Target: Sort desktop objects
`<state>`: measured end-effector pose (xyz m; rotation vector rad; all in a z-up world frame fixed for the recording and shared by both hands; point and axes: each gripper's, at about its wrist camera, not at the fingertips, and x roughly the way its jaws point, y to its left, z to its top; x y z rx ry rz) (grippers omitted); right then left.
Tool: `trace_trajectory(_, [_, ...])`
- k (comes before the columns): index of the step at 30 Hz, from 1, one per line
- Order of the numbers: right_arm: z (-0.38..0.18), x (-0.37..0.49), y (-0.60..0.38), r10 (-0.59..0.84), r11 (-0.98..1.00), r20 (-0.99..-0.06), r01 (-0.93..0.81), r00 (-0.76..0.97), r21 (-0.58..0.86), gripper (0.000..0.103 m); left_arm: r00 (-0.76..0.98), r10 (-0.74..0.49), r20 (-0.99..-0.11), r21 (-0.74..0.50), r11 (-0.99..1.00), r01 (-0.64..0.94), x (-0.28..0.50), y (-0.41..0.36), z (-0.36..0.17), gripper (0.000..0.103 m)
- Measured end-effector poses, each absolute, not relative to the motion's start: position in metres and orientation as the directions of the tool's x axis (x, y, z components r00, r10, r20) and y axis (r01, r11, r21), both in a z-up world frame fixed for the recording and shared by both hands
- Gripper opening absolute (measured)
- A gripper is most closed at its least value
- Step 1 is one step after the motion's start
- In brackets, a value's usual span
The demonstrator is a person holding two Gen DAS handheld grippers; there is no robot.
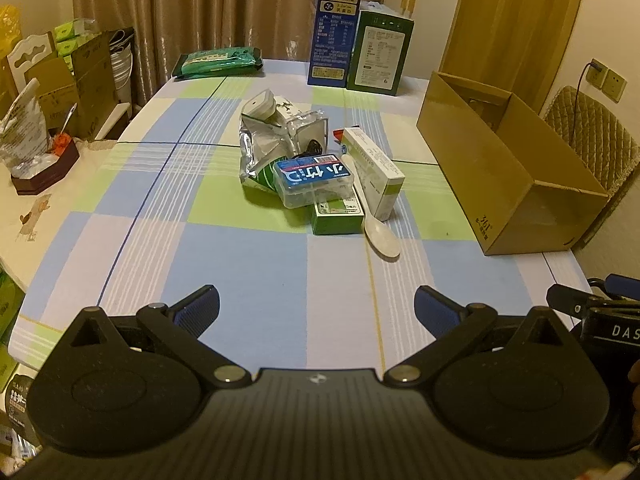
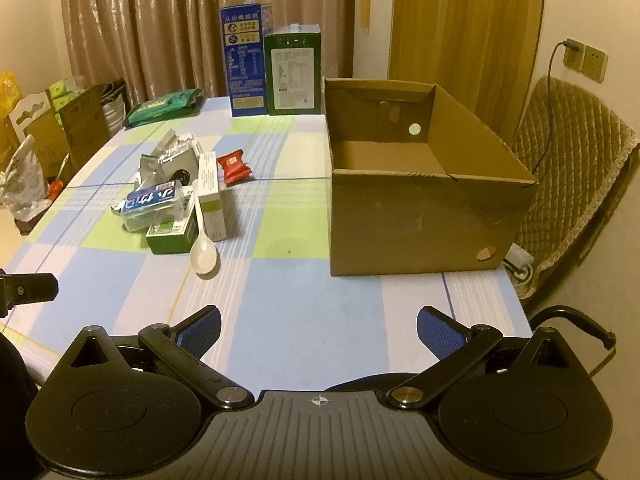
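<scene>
Both wide: left gripper (image 1: 317, 307), right gripper (image 2: 319, 327) over bare cloth; cardboard box (image 2: 416, 220) at table's right edge.

— What is seen in the middle of the frame?
— A pile: a clear case with a blue label (image 1: 314, 179) is laid on a small green box (image 1: 337, 216); a white spoon (image 1: 378, 224) is leaned beside them, bowl toward the bottom. A long white carton (image 1: 374, 166) and a crumpled foil pouch (image 1: 260, 148) are touching the pile.
— And at the right?
— An open, empty cardboard box (image 2: 416, 220) is stood upright. A red packet (image 2: 234, 166) is lain apart from the pile.
</scene>
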<state>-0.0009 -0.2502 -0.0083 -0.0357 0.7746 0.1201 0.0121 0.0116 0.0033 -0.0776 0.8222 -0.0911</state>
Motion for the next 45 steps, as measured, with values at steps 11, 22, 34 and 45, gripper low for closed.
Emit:
trace_trajectory(11, [-0.011,0.007,-0.244,0.106,0.990,-0.729,-0.144,0.676,0.011,0.101,0.693,-0.120,-0.711,-0.108,0.992,0.061,0.015,0.024,0.003,0.102])
trace_trajectory(22, [-0.014,0.019,-0.227,0.161,0.981,-0.744,-0.186,0.648,0.049,0.101,0.730,-0.141,-0.668,-0.133,0.989,0.069,0.028,0.041,0.008,0.102])
trace_trajectory(34, [-0.029,0.057,-0.184,0.236,0.955,-0.723,-0.293,0.650,0.047,0.101,0.722,-0.107,-0.684,-0.077,0.994,0.074,0.066,0.056,-0.002,0.102])
trace_trajectory(45, [-0.050,0.115,-0.161,0.296,0.927,-0.695,-0.373,0.655,0.043,0.100,0.686,-0.199,-0.700,0.106,0.921,0.375,0.135,0.041,-0.032,0.101])
